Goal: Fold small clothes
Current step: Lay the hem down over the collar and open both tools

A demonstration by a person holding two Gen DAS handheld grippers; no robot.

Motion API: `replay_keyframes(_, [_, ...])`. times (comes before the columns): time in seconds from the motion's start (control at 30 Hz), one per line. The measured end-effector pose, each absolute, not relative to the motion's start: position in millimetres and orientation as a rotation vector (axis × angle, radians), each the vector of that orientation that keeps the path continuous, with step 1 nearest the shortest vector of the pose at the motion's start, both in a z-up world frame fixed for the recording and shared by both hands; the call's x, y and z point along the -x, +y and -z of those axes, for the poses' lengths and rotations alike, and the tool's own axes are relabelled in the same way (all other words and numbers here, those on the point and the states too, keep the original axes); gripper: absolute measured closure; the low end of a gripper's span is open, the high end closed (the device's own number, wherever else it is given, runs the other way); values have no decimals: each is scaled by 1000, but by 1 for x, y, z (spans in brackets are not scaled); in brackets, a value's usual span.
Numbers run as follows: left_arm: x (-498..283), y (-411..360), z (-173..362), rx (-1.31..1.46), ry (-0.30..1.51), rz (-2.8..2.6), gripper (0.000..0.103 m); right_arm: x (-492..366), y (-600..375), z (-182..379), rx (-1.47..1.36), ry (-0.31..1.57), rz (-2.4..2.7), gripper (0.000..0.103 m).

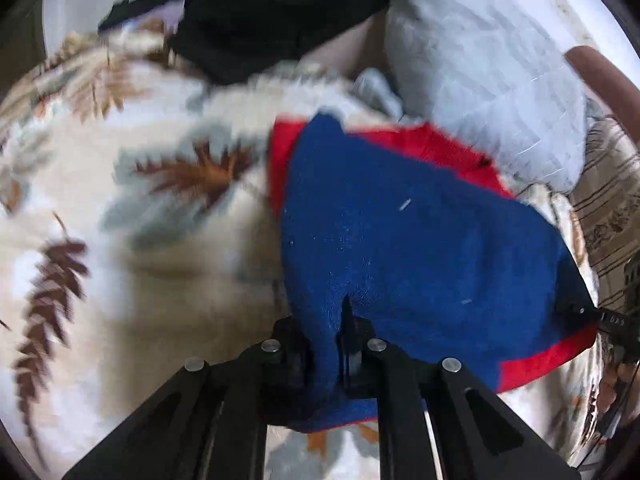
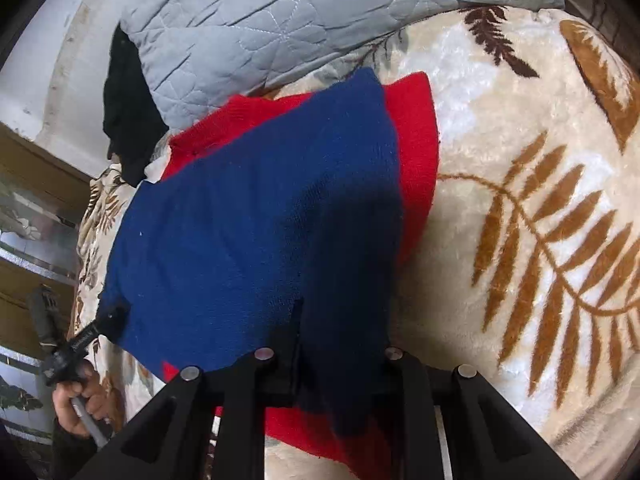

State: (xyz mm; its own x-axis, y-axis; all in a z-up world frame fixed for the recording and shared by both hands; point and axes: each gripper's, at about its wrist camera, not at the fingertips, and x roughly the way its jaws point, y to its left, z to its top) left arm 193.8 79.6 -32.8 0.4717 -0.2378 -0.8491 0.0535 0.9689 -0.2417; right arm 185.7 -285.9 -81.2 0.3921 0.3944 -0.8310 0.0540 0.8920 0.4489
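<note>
At the bottom centre of the left wrist view, the left gripper is seen pressed together on a bunched near corner of the blue-and-red knitted garment. In the right wrist view the right gripper is likewise closed on the other near corner, blue knit draping over its fingers. Each tool is visible from the other camera: the right one at the lower right edge of the left view, the left one at lower left of the right view, held by a hand.

The blue panel is laid over the red layer, whose margins show along the far and side edges. The garment rests on a leaf-patterned fleece blanket. Beyond it, at the upper frame, a grey quilted pillow and a black cloth are seen.

For a clean fold, both corners are best carried level and at equal pace, the edge kept taut between them, and released only when aligned over the far edge. The left view is motion-blurred.
</note>
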Motion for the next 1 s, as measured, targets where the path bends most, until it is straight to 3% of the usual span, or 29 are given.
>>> replay_keyframes(0.17, [-138, 91, -29, 217, 1001, 252, 92, -157, -285, 14, -417, 1119, -302, 84])
replay_keyframes(0.3, [-67, 114, -11, 242, 1066, 284, 90, -99, -282, -1, -355, 1159, -369, 84])
replay_keyframes(0.4, [-29, 124, 49, 228, 1188, 273, 82, -38, -297, 57, -406, 1272, -363, 71])
replay_keyframes(0.43, [-22, 132, 67, 213, 1217, 237, 76, -29, -301, 77, -413, 1299, -354, 57])
replay_keyframes(0.47, [-15, 143, 67, 261, 1166, 260, 75, -15, -308, 100, -428, 1328, -319, 53])
replay_keyframes(0.5, [-12, 149, 60, 275, 1158, 242, 72, 0, -321, 104, -508, 1229, -344, 53])
replay_keyframes(0.57, [-13, 160, 43, 271, 1096, 180, 61, 13, -336, 95, -582, 1161, -320, 49])
replay_keyframes(0.77, [-46, 150, 11, 200, 991, 227, 58, -2, -348, 44, -504, 990, -270, 47])
replay_keyframes(1.0, [-111, 123, 35, 168, 1017, 242, 58, -87, -308, 54, -346, 1021, -198, 47])
